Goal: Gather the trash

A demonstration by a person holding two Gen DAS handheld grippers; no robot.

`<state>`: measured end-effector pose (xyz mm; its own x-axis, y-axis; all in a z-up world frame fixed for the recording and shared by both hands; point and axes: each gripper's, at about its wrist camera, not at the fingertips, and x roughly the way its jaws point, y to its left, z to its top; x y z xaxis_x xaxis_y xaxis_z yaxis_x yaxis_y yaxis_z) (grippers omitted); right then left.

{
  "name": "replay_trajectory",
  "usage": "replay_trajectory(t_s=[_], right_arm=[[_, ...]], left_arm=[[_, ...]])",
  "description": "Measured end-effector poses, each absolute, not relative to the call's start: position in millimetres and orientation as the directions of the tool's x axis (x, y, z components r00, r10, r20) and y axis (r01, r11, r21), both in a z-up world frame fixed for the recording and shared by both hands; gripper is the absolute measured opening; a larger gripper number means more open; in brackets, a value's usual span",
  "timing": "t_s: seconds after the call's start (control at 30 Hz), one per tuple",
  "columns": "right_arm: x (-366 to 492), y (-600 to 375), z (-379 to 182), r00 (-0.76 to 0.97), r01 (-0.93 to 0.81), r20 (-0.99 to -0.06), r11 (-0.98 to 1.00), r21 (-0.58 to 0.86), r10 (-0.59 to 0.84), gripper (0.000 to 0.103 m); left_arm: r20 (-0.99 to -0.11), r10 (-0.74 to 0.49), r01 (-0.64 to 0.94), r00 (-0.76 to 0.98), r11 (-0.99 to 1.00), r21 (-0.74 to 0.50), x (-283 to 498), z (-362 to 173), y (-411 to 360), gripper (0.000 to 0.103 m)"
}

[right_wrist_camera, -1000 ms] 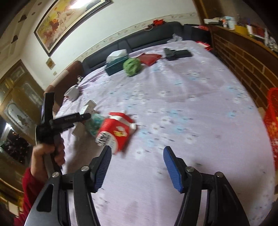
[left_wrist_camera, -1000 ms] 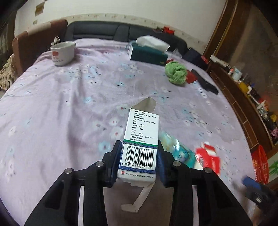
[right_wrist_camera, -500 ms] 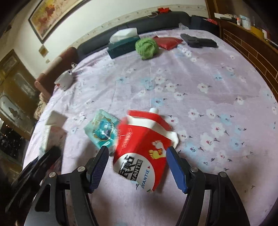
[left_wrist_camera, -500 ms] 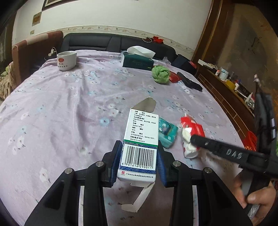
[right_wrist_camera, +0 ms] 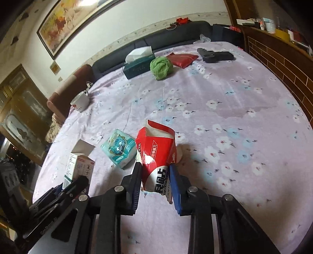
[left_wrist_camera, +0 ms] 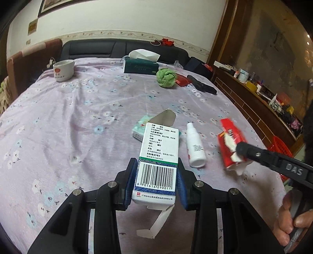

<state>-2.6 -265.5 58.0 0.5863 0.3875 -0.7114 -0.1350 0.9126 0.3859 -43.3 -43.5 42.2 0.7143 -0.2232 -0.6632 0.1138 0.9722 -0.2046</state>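
R gripper (right_wrist_camera: pixel 155 175) jaws just closed, now clamped on red carton (right_wrist_camera: pixel 156 154); L gripper (left_wrist_camera: pixel 155 179) clamped on white box (left_wrist_camera: pixel 156 166). Tissue pack (right_wrist_camera: pixel 119 148), bottle (left_wrist_camera: pixel 194 146) left.

Lilac flowered cloth (right_wrist_camera: pixel 244 109) over a round table. Beyond its far edge, dark leather sofa (left_wrist_camera: pixel 101 47) against white wall (left_wrist_camera: pixel 137 17) with patterned border. Framed horse painting (right_wrist_camera: pixel 64 23) high at left. Cluttered brown wooden sideboard (left_wrist_camera: pixel 254 101) along right.
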Motion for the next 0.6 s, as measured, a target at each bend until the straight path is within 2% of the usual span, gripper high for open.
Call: replay_trajectory(t_s=[0.1, 0.3, 0.6], right_arm=[[-19.3, -272.9, 67.5, 0.633, -0.147, -0.681, 0.920, 0.362, 0.369, 0.030], [-48.3, -280.0, 73.6, 0.747, -0.109, -0.622, 0.967, 0.232, 0.234, 0.030], [-55.0, -287.8, 57.0, 0.748, -0.075, -0.638, 0.978, 0.195, 0.185, 0.030]], left_arm=[[-0.652, -0.207, 0.124, 0.730, 0.977, -0.171, -50.6, 42.8, -56.6, 0.036], [-0.619, -0.166, 0.131, 0.768, 0.986, -0.101, -62.2, 42.0, -77.5, 0.036], [-0.634, -0.146, 0.125, 0.759, 0.989, -0.078, -66.3, 34.8, -85.1, 0.036]])
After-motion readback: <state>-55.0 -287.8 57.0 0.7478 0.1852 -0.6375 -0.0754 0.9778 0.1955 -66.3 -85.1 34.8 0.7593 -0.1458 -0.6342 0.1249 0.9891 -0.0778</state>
